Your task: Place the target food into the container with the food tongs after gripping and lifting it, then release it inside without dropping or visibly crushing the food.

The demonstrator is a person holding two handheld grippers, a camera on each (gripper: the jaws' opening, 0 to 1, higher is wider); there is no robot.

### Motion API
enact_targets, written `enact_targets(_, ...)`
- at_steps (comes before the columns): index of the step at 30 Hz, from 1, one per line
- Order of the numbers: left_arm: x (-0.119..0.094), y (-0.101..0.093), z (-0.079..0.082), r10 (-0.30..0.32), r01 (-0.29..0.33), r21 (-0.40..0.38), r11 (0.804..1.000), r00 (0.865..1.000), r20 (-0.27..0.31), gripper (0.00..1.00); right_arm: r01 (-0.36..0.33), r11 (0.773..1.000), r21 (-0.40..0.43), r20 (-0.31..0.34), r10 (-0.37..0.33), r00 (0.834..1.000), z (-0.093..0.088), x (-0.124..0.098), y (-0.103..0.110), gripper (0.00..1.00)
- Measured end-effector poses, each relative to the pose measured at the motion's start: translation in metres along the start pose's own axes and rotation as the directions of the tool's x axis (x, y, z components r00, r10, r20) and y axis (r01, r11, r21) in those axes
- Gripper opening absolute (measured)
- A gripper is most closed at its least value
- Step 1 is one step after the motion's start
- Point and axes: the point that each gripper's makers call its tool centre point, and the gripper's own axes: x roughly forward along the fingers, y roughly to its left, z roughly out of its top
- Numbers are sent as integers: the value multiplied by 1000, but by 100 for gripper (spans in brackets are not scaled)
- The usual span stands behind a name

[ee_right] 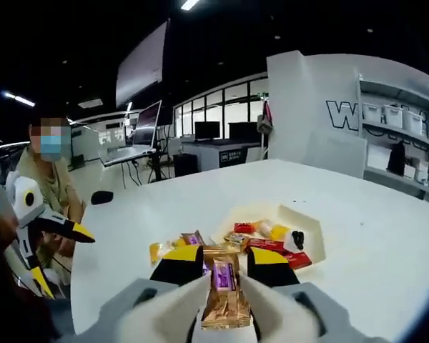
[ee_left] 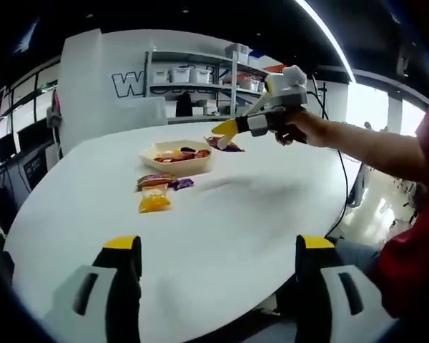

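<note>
Right hand-held gripper (ee_right: 225,275) clamps wrapped snack (ee_right: 224,289) near snack-filled tray (ee_right: 311,232).

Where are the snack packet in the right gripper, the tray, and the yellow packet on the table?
snack packet (ee_right: 224,294), right gripper view, wrapper middle.
tray (ee_left: 151,151), left gripper view, near-left rim.
yellow packet (ee_left: 154,201), left gripper view, packet middle.

Snack packets (ee_left: 157,191) beside tray (ee_left: 177,166)

Snack packet (ee_right: 224,296) – lower end hidden between right gripper (ee_right: 225,268) jaws.
</note>
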Motion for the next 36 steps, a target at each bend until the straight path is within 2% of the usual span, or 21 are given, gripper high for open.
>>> enact_targets(7, -1, 3, -1, 4, -4, -1, 1000, 1000, -3, 87, 19, 999, -34, 24, -18, 1000, 19, 2, -11, 19)
enact_targets(14, -2, 6, -2, 8, -8, -8, 1000, 1000, -4, 87, 34, 998, -43, 34, -33, 999, 28, 7, -22, 18)
enact_targets(22, 1, 8, -6, 5, -6, -12, 1000, 1000, -13, 86, 22, 999, -44, -21, -23, 1000, 9, 12, -22, 20)
enact_targets(26, 1, 6, -8, -2, 2, -4, 1000, 1000, -19, 85, 6, 1000, -16, -40, -7, 999, 0, 11, -22, 21)
enact_targets(36, 0, 6, -10, -3, 3, -4, 1000, 1000, -24, 84, 3, 999, 50, -123, 3, 992, -39, 6, -26, 22)
